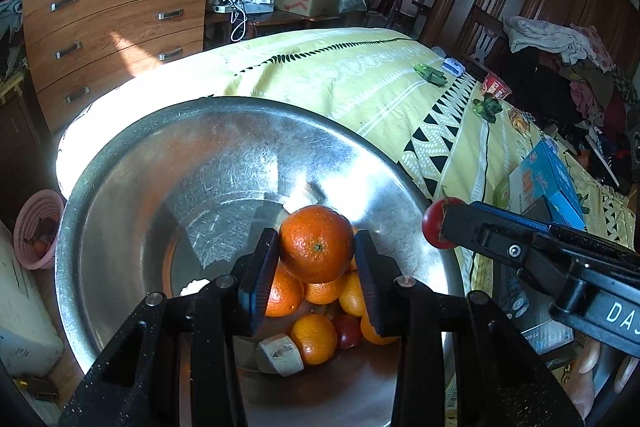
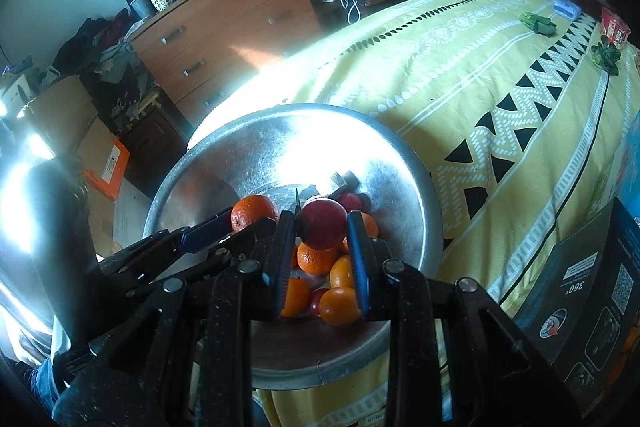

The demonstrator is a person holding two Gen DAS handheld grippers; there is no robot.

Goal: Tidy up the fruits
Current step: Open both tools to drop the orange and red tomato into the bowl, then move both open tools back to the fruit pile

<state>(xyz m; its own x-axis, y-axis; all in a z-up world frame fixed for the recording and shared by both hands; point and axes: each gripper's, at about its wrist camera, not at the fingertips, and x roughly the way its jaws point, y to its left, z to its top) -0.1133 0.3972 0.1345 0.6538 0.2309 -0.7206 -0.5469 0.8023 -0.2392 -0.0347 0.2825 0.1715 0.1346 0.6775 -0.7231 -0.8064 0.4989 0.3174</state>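
Note:
A wide steel bowl (image 1: 132,195) (image 2: 400,171) sits at the near corner of a table with a yellow patterned cloth. Several oranges (image 1: 314,339) (image 2: 340,305), a small red fruit (image 1: 347,331) and a pale wood block (image 1: 280,354) lie in its bottom. My left gripper (image 1: 316,247) is shut on an orange (image 1: 316,243), held above the pile. My right gripper (image 2: 322,227) is shut on a red fruit (image 2: 323,223) (image 1: 434,227), held over the bowl's right rim. In the right wrist view the left gripper's orange (image 2: 253,211) shows at the left.
A wooden chest of drawers (image 1: 116,31) stands left of the table. Green items (image 1: 431,74), a red packet (image 1: 496,89) and a blue box (image 1: 548,179) lie on the cloth (image 1: 360,79) at the right. A pink basket (image 1: 38,229) sits on the floor.

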